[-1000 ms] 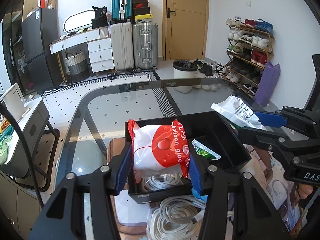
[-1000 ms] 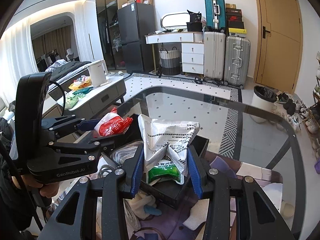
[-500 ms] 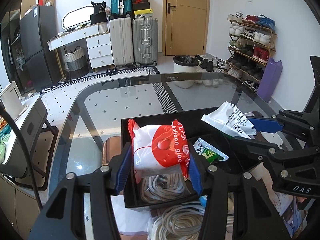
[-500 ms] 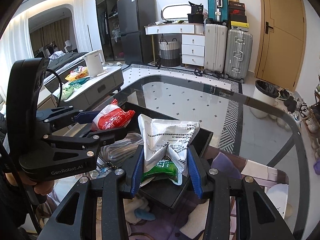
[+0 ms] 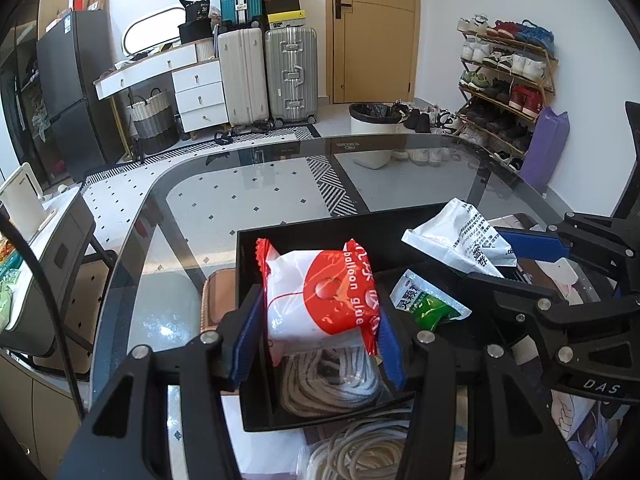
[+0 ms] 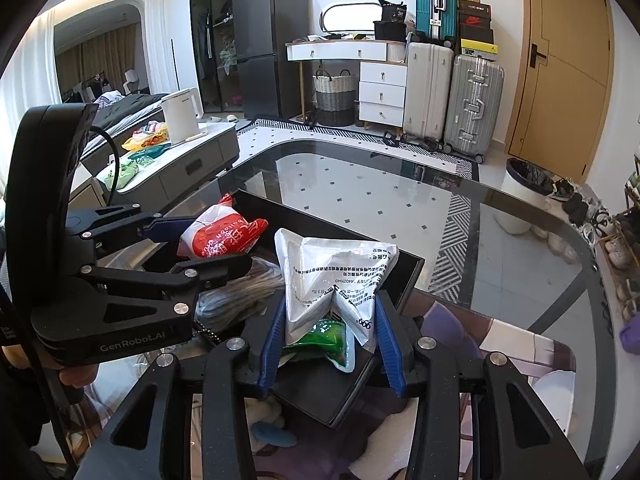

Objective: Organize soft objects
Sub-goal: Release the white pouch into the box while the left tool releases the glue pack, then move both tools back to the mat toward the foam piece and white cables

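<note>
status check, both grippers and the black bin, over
Left gripper shut on red-and-white packet. Right gripper shut on white pouch. Both over black bin; rope coil and green sachet already inside.

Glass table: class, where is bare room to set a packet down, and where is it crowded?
Free: the glass beyond and left of the black tray. Crowded: the tray, with rope and a green sachet, and the near edge.

Beyond the glass surface (image 5: 248, 200), two suitcases (image 5: 268, 76) stand by a white dresser (image 5: 192, 88); shoe rack (image 5: 508, 80) at right, white bin (image 5: 370, 136) near the door (image 5: 372, 28).
</note>
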`<action>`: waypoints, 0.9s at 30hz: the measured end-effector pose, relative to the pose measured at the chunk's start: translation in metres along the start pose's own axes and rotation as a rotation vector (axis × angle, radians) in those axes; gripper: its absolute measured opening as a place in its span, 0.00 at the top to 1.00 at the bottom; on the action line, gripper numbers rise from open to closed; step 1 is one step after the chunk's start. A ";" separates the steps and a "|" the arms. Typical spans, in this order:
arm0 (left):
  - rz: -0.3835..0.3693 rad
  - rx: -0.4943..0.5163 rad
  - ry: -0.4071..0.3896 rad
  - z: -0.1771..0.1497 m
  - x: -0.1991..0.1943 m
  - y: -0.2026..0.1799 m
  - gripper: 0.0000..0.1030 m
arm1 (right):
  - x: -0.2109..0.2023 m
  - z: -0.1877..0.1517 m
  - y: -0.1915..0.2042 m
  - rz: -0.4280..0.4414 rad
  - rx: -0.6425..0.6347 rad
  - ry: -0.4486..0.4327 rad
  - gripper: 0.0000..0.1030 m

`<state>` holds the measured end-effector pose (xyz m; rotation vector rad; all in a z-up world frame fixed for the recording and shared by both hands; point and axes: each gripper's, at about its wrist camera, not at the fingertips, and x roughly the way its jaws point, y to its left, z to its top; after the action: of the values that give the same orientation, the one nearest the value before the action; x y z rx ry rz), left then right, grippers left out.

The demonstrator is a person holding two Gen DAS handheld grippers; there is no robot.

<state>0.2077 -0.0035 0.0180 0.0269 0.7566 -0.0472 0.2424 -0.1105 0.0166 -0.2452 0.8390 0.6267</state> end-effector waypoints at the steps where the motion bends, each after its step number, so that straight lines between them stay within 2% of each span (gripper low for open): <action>1: 0.001 0.002 0.001 0.000 0.000 0.000 0.50 | 0.001 0.000 0.001 -0.004 -0.001 0.001 0.60; 5: 0.004 0.006 0.005 0.001 0.002 -0.002 0.49 | 0.003 0.001 0.000 -0.007 -0.002 0.001 0.59; 10: -0.003 0.002 0.004 0.000 0.000 -0.001 0.45 | -0.001 -0.001 -0.002 -0.013 -0.004 -0.011 0.49; 15: -0.018 0.004 -0.007 -0.001 -0.008 -0.002 0.33 | -0.015 -0.005 -0.008 -0.014 0.007 -0.042 0.22; 19: -0.031 -0.006 -0.017 -0.002 -0.016 -0.003 0.13 | -0.027 -0.009 -0.013 -0.032 0.018 -0.055 0.12; 21: -0.024 -0.013 -0.026 -0.004 -0.022 -0.003 0.07 | -0.033 -0.013 -0.017 -0.054 0.030 -0.057 0.03; 23: -0.024 -0.021 -0.023 -0.005 -0.026 0.000 0.00 | -0.038 -0.018 -0.020 -0.067 0.043 -0.059 0.01; 27: -0.027 -0.030 -0.019 -0.011 -0.036 0.003 0.00 | -0.046 -0.026 -0.030 -0.084 0.080 -0.050 0.01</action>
<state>0.1743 0.0015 0.0342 -0.0122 0.7384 -0.0620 0.2214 -0.1645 0.0331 -0.1904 0.8001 0.5180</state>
